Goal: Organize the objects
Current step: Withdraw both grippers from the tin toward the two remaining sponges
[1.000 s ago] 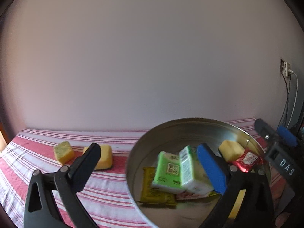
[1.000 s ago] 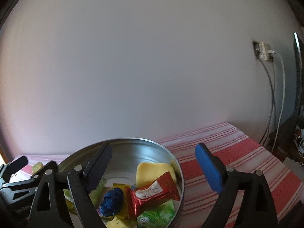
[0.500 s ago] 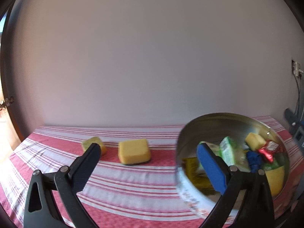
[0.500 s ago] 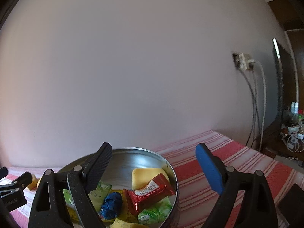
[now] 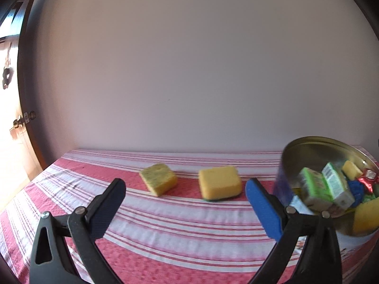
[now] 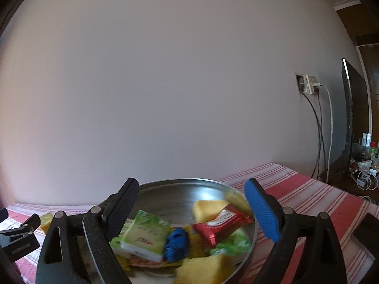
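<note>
Left wrist view: the left gripper (image 5: 184, 203) is being held released and empty over the striped worktop (image 5: 165, 236). Two yellow sponges (image 5: 219, 182) are lying just ahead between its fingers, the metal tin (image 5: 315, 146) off right.

Right wrist view: the right gripper (image 6: 191, 207) is hovering unclenched, empty, above the tin (image 6: 184, 189) of packets; sponges are lying nearer the left.

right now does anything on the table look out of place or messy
Two yellow sponges lie loose on the striped tablecloth, apart from each other and outside the metal bowl. The bowl's contents are a jumble: green cartons, a red wrapper, a blue item and more sponges piled at angles. Nothing looks spilled or damaged.
</note>
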`<state>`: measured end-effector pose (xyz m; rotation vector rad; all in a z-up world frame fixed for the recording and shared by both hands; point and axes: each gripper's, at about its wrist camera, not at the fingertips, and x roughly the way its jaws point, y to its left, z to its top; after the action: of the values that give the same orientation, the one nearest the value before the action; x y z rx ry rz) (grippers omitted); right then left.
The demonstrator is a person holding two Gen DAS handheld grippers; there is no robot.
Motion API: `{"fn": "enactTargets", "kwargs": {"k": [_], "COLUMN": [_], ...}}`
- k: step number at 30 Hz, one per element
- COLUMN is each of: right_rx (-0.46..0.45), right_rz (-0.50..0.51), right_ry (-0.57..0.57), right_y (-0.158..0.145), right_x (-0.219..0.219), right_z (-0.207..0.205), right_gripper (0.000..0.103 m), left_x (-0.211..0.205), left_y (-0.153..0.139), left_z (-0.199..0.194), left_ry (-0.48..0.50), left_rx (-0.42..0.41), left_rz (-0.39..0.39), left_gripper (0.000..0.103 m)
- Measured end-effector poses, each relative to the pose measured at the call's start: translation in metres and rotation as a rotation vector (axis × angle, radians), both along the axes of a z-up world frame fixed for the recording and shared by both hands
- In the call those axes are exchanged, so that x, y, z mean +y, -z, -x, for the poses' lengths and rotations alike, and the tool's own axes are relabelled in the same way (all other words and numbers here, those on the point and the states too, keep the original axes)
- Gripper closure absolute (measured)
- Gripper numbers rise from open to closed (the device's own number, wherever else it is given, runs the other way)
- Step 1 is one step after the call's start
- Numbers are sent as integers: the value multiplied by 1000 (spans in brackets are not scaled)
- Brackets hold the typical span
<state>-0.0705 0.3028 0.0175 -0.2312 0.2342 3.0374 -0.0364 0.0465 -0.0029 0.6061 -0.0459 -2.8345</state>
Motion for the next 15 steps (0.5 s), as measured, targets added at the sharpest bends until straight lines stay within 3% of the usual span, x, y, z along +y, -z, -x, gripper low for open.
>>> {"fn": "enactTargets", "kwargs": {"k": [15], "right_rx": [-15], "right_rz": [-16], "right_ry": [-80], "right_y": [3], "right_x": [-62], "right_z": [3], "right_gripper": [11], "left_x": [-60], "left_y": [6], "left_z": [-2], "left_ry": [-69], "left_rx": [-21], "left_rz": [-19], "left_gripper": [1]}}
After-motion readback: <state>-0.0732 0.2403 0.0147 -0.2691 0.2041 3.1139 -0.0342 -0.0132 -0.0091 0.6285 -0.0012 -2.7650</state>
